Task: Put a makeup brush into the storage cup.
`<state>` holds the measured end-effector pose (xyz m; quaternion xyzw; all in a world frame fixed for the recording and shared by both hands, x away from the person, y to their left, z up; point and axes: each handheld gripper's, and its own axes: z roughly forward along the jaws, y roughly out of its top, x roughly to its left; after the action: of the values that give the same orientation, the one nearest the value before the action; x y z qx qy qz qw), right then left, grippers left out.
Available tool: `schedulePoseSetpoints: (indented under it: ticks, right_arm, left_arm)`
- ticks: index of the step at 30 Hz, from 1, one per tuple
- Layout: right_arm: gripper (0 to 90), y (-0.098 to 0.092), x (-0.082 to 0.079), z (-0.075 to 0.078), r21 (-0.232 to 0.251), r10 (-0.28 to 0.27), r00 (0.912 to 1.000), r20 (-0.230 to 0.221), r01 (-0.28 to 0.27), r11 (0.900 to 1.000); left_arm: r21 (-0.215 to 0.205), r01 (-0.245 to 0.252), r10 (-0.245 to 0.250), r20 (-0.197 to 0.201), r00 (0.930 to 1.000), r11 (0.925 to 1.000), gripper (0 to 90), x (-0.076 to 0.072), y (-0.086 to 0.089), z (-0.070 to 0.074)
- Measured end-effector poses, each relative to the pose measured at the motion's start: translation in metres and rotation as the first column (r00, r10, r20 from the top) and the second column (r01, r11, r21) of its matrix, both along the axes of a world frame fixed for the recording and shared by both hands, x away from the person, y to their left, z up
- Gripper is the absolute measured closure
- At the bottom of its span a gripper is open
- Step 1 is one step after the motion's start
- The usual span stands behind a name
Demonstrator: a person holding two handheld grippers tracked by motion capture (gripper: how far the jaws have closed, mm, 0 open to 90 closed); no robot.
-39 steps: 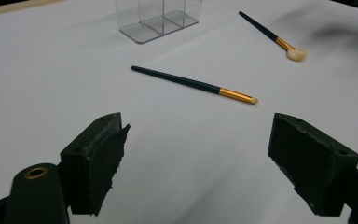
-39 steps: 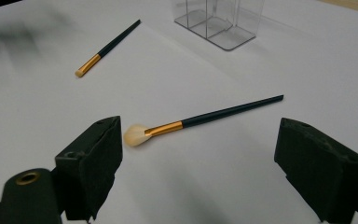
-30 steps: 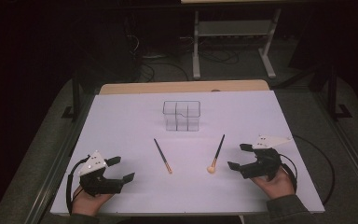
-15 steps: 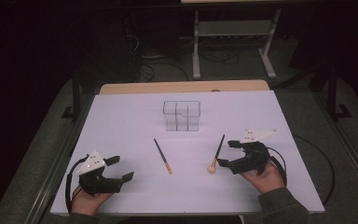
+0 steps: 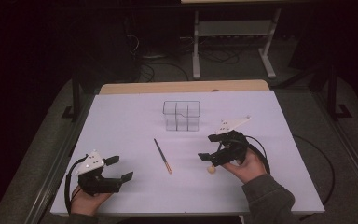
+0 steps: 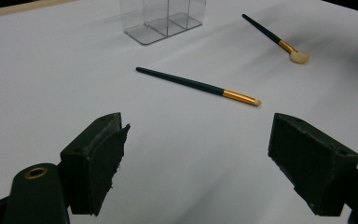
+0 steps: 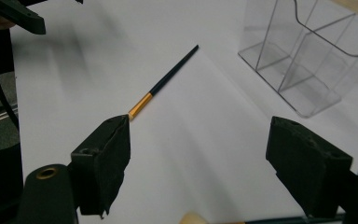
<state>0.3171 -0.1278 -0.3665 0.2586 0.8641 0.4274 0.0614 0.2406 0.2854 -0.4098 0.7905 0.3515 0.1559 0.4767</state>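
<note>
Brushes on a white table [image 5: 121, 121], two of them, plus a clear organizer [image 5: 181, 115] standing toward the far side of the sheet. The right gripper [image 5: 213, 148] sits right over the fluffy-tipped brush [image 5: 211, 170], whose pale round head pokes out on the table just below the jaws in the high view. In the right gripper view that same cream tip [image 7: 193, 218] shows at the bottom edge with a bit of dark handle running along under the right-hand pad. The jaws stand wide apart and have just been closing a touch, but the pads aren't pressing on anything (brush is below them, lying flat on the table, as far as I can tell).

The thin brush [image 5: 162, 156] with the gold ferrule lies between the two hands, dark handle pointing up toward the organizer, tip toward the person. From the right gripper view its tip end [image 7: 142, 105] looks like it's just behind the left-hand pad.

The left gripper [image 5: 116, 168] rests near the front left corner of the table in the person's hand, jaws apart with nothing between them. Its own view looks across bare table at the thin brush [image 6: 200, 87], the fluffy one [image 6: 279, 41] further off, and the organizer [image 6: 163, 18] at the back.
</note>
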Motion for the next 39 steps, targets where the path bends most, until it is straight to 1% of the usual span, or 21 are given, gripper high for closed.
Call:
schedulePoseSetpoints:
  ticks: [2, 5, 6, 7, 9, 11, 12, 13, 17, 19, 21, 22, 26, 28, 30, 31, 32, 34, 36, 37, 39]
  right_arm:
    - [21.2, 0.005, 0.002, 0.002, 0.0, 0.007, 0.9999, -0.008, -0.007, 1.0]
    - [20.8, 0.014, 0.005, 0.004, -0.009, 0.006, 0.9999, -0.015, -0.006, 1.0]
    - [20.9, 0.016, 0.006, 0.005, -0.01, 0.005, 0.9996, -0.026, -0.005, 1.0]
    - [20.9, 0.016, 0.006, 0.005, -0.01, 0.005, 0.9996, -0.026, -0.005, 1.0]
    - [22.0, 0.024, 0.009, 0.007, -0.009, 0.012, 0.9993, -0.037, -0.012, 1.0]
    - [22.3, 0.028, 0.011, 0.008, -0.014, 0.015, 0.9992, -0.036, -0.016, 1.0]
    - [22.6, 0.03, 0.011, 0.009, -0.014, 0.012, 0.9988, -0.048, -0.013, 1.0]
    - [22.9, 0.032, 0.012, 0.01, -0.017, 0.017, 0.9989, -0.043, -0.018, 1.0]
    - [24.0, 0.039, 0.015, 0.011, -0.022, 0.024, 0.9984, -0.051, -0.025, 0.999]
    - [24.4, 0.043, 0.016, 0.012, -0.026, 0.029, 0.9983, -0.05, -0.03, 0.999]
    - [25.2, 0.047, 0.017, 0.013, -0.032, 0.031, 0.9976, -0.062, -0.033, 0.999]
    - [25.2, 0.047, 0.017, 0.013, -0.032, 0.031, 0.9976, -0.062, -0.033, 0.999]
    - [27.3, 0.057, 0.02, 0.016, -0.044, 0.043, 0.997, -0.064, -0.046, 0.998]
    - [27.6, 0.06, 0.022, 0.016, -0.049, 0.041, 0.9966, -0.072, -0.044, 0.998]
    - [27.7, 0.064, 0.024, 0.016, -0.055, 0.043, 0.9967, -0.069, -0.047, 0.997]
    - [27.7, 0.066, 0.024, 0.017, -0.056, 0.04, 0.9961, -0.079, -0.044, 0.997]
    - [27.9, 0.067, 0.025, 0.017, -0.06, 0.044, 0.9965, -0.071, -0.049, 0.997]
    - [28.4, 0.072, 0.026, 0.017, -0.071, 0.041, 0.9958, -0.082, -0.047, 0.996]
    - [28.6, 0.075, 0.027, 0.017, -0.084, 0.049, 0.9961, -0.074, -0.055, 0.995]
    - [29.0, 0.077, 0.028, 0.017, -0.083, 0.046, 0.9956, -0.081, -0.053, 0.995]
    - [29.2, 0.078, 0.028, 0.018, -0.084, 0.045, 0.9949, -0.09, -0.053, 0.995]
  left_arm:
    - [0.01, 0.003, -0.003, 0.0, 1.0, 0.9999, 17.6, 0.0, 0.002, 0.001]
    - [0.007, 0.0, 0.0, -0.001, 1.0, 1.0, 17.6, 0.0, 0.002, 0.001]
    - [0.007, 0.0, 0.0, -0.001, 1.0, 1.0, 17.6, 0.0, 0.002, 0.001]
    - [0.003, -0.002, 0.002, 0.001, 1.0, 1.0, 17.6, 0.0, 0.002, 0.001]
    - [0.009, 0.001, -0.001, 0.001, 1.0, 1.0, 17.6, 0.0, 0.003, 0.001]
    - [0.007, 0.001, -0.001, 0.0, 1.0, 1.0, 17.6, 0.0, 0.003, 0.001]
    - [0.006, 0.002, -0.002, -0.001, 1.0, 1.0, 17.6, 0.0, 0.002, 0.001]
    - [0.006, 0.002, -0.002, -0.001, 1.0, 1.0, 17.6, 0.0, 0.002, 0.001]
    - [0.009, 0.006, -0.006, 0.003, 1.0, 0.9999, 17.6, 0.0, 0.002, 0.001]
    - [0.003, 0.001, -0.001, 0.001, 1.0, 1.0, 17.6, 0.0, 0.002, 0.001]
    - [0.006, 0.003, -0.003, 0.001, 1.0, 1.0, 17.6, 0.0, 0.003, 0.001]
    - [0.006, 0.003, -0.003, 0.001, 1.0, 1.0, 17.6, 0.0, 0.003, 0.001]
    - [-0.002, 0.0, 0.0, 0.005, 1.0, 1.0, 17.7, 0.0, 0.003, 0.001]
    - [-0.006, -0.001, 0.001, 0.007, 1.0, 1.0, 17.6, 0.0, 0.003, 0.001]
    - [-0.007, -0.001, 0.001, 0.006, 1.0, 1.0, 17.6, 0.0, 0.003, 0.001]
    - [-0.008, 0.0, 0.0, 0.005, 1.0, 1.0, 17.6, 0.0, 0.003, 0.001]
    - [-0.008, 0.0, 0.0, 0.005, 1.0, 1.0, 17.6, 0.0, 0.003, 0.001]
    - [-0.008, 0.0, 0.0, 0.006, 1.0, 1.0, 17.6, 0.0, 0.003, 0.001]
    - [-0.001, 0.002, -0.002, 0.006, 1.0, 1.0, 17.7, 0.0, 0.003, 0.001]
    - [-0.008, 0.0, 0.0, 0.007, 1.0, 1.0, 17.7, 0.0, 0.003, 0.001]
    - [-0.007, 0.0, 0.0, 0.007, 1.0, 1.0, 17.6, 0.0, 0.003, 0.001]
